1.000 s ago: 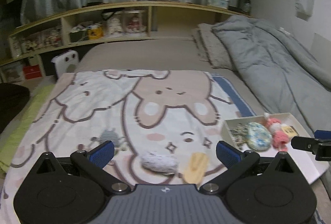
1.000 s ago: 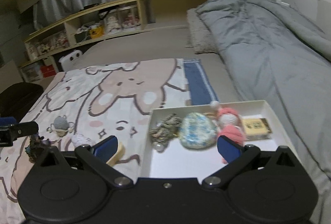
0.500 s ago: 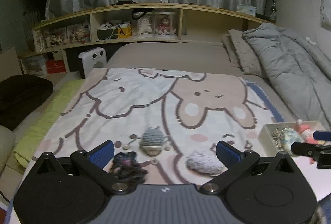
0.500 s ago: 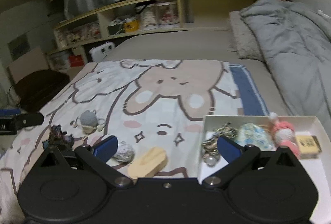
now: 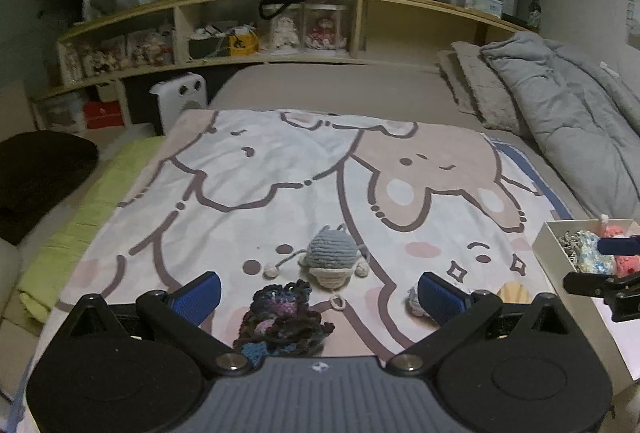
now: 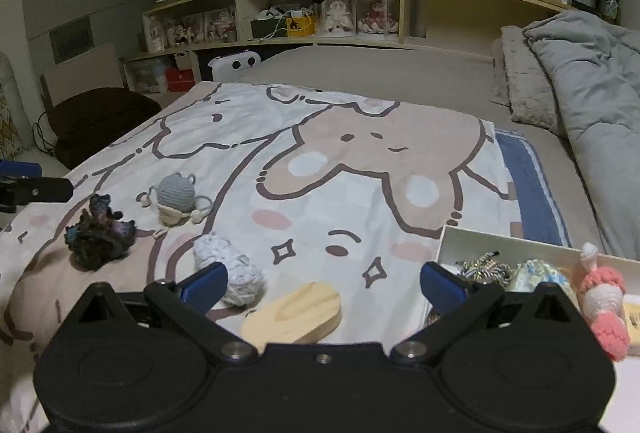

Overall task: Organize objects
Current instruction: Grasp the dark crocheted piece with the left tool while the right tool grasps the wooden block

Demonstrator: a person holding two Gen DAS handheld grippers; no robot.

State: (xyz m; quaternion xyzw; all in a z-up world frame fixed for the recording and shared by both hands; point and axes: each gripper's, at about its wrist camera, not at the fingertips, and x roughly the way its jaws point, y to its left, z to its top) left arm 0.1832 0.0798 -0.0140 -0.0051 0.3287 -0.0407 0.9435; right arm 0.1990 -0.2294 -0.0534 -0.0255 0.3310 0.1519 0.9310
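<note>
On the cartoon blanket lie a dark crocheted piece, a grey knitted toy, a white yarn ball and a flat wooden oval. My left gripper is open, with the dark piece low between its fingers, untouched. My right gripper is open over the wooden oval, the yarn ball beside its left finger. A white box at the right holds a patterned pouch, a striped cord bundle, a pink knitted doll and a small yellow box.
A grey duvet and a pillow lie along the right of the bed. Behind runs a wooden shelf with dolls and clutter. A white heater, a green mat and a dark cushion are at the left.
Both grippers have swung left across the blanket. The left one went from the yarn ball and oval to the dark piece; the right one went from the box to the wooden oval.
</note>
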